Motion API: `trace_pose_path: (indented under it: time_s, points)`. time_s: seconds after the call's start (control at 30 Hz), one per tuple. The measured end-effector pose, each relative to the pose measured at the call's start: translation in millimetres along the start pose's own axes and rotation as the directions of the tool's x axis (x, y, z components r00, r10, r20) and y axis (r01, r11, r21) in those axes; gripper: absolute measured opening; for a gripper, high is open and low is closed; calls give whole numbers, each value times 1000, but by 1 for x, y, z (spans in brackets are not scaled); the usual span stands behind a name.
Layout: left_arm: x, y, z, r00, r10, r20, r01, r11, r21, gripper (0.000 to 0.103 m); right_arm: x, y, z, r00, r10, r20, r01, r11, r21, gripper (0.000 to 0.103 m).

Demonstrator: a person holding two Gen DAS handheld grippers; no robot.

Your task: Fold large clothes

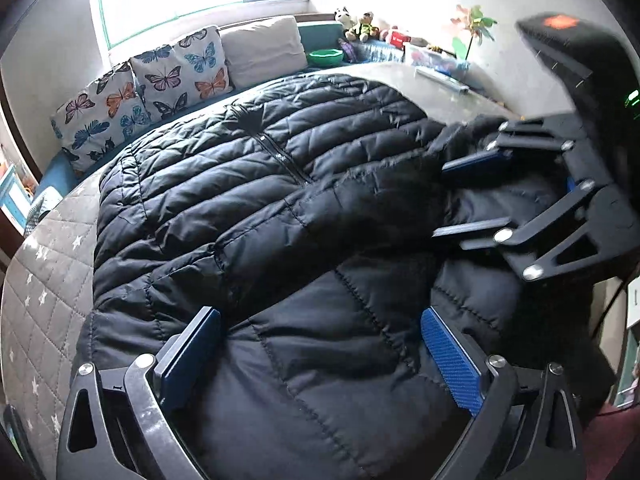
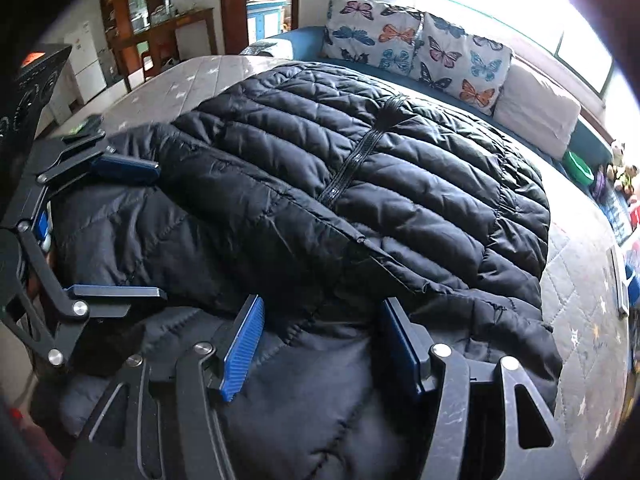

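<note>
A large black quilted puffer jacket (image 1: 256,184) lies spread on a grey star-quilted table (image 1: 48,264), zipper up; it also shows in the right wrist view (image 2: 360,184). My left gripper (image 1: 320,320) is open, its blue pads either side of the jacket's near part, which bulges between them. My right gripper (image 1: 438,200) shows at the right of the left wrist view, open over a dark fold. In its own view my right gripper (image 2: 320,312) is open over the jacket's near edge. My left gripper (image 2: 160,232) shows there at the left, open.
Butterfly cushions (image 1: 160,80) and a beige cushion (image 1: 260,48) line a blue bench under the window. A green bowl (image 1: 326,56), soft toys (image 1: 360,24) and a plant (image 1: 472,28) stand at the back right. Wooden shelving (image 2: 152,20) stands beyond the table.
</note>
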State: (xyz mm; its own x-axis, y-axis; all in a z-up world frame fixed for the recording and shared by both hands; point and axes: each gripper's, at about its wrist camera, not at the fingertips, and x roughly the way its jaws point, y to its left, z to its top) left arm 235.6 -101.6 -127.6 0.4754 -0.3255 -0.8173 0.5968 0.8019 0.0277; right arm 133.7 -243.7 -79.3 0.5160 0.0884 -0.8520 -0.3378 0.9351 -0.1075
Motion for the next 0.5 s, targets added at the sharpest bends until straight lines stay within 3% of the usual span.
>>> trace_pose_path:
  time_s: [0.23, 0.37, 0.5]
  points:
    - [3, 0, -3, 1000, -1, 6, 1, 1000, -2, 103, -38, -16, -28, 1000, -26, 11, 26, 1000, 2, 66]
    - [-5, -6, -4, 1000, 15, 15, -15, 1000, 25, 103, -24, -32, -48, 1000, 10, -10, -10, 998, 69, 66]
    - [-42, -8, -15, 999, -5, 37, 4, 1000, 26, 103, -19, -30, -52, 1000, 2, 12, -3, 997, 78, 66]
